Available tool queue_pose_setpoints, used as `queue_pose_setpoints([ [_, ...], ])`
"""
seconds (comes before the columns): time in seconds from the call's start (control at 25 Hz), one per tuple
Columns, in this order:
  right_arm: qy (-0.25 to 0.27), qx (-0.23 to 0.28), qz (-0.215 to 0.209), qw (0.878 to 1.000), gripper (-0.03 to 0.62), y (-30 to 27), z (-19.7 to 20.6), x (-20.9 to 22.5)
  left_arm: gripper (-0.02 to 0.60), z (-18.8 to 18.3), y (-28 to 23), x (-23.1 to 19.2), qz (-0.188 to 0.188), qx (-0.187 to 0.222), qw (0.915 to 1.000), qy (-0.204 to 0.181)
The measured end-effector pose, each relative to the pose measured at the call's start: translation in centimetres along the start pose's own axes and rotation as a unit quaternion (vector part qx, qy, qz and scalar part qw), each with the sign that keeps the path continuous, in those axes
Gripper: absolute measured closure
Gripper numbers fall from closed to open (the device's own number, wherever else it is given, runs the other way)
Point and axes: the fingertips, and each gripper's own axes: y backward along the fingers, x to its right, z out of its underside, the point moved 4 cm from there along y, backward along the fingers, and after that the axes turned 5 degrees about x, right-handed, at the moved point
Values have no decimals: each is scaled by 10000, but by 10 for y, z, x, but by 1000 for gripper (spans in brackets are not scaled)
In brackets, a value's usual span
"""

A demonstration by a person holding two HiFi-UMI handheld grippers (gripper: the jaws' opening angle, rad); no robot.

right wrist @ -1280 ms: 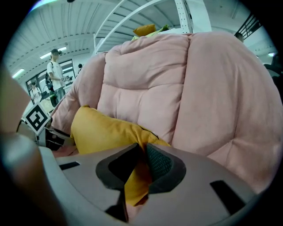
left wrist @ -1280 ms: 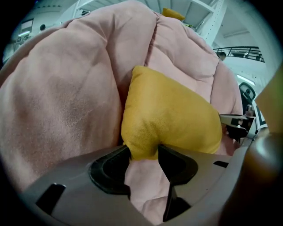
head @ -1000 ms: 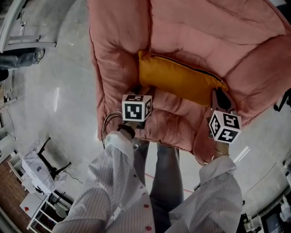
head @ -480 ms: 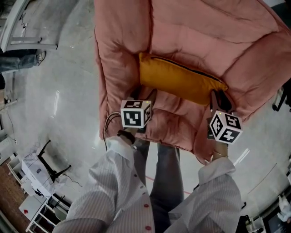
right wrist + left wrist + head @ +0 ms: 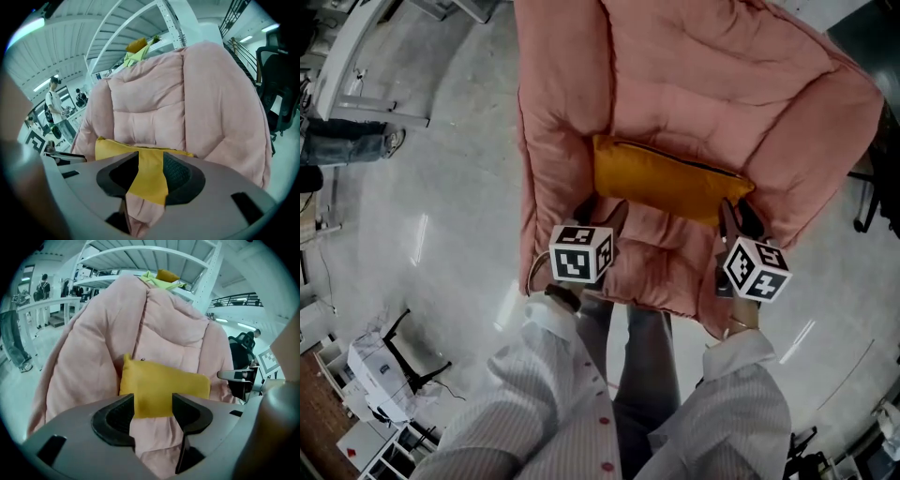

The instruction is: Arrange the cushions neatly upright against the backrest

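Note:
A yellow cushion point(image 5: 670, 178) stands on its long edge on the seat of a pink padded armchair point(image 5: 694, 84), leaning on the backrest. My left gripper point(image 5: 602, 211) hovers just in front of the cushion's left end, open. In the left gripper view the cushion point(image 5: 164, 383) shows beyond the empty gap of that gripper point(image 5: 153, 408). My right gripper point(image 5: 733, 217) is by the cushion's right corner. Its jaws have just been opening. In the right gripper view the cushion point(image 5: 140, 157) lies behind the gap of that gripper point(image 5: 151, 171), and the pads do not press on it.
Grey shiny floor surrounds the armchair. A black office chair point(image 5: 281, 89) stands to its right. Something yellow-green point(image 5: 161, 278) rests on top of the backrest. White shelving point(image 5: 140, 28) rises behind, with people point(image 5: 56, 108) further off. A white rack point(image 5: 380, 361) is at lower left.
Both grippers have risen and drawn back a little from the cushion. The right jaws have parted. The cushion has stayed upright against the backrest.

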Motion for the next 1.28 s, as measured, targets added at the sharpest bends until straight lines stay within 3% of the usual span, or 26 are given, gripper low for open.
queue_pose_setpoints([
  [0.24,-384,456,-147,9981,471,43,-52,-16,372,-63,34,41,544,386,9977,-153],
  [0.44,-242,1011,-515,9932,475,94,-115,-52,427,-129,83,89,1210,846,9879,-474],
  [0.68,167,1628,-913,9823,508,163,-179,-96,472,-198,149,148,1903,1476,9676,-763],
  [0.88,387,2199,-1244,9668,548,223,-216,-124,521,-234,199,194,2413,1879,9470,-979],
  [1.12,729,2700,-1386,9500,577,285,-244,-154,566,-249,248,238,3123,2091,9186,-1222],
  [1.28,885,2860,-1294,9453,580,310,-249,-172,571,-251,269,252,3432,2140,9052,-1307],
])
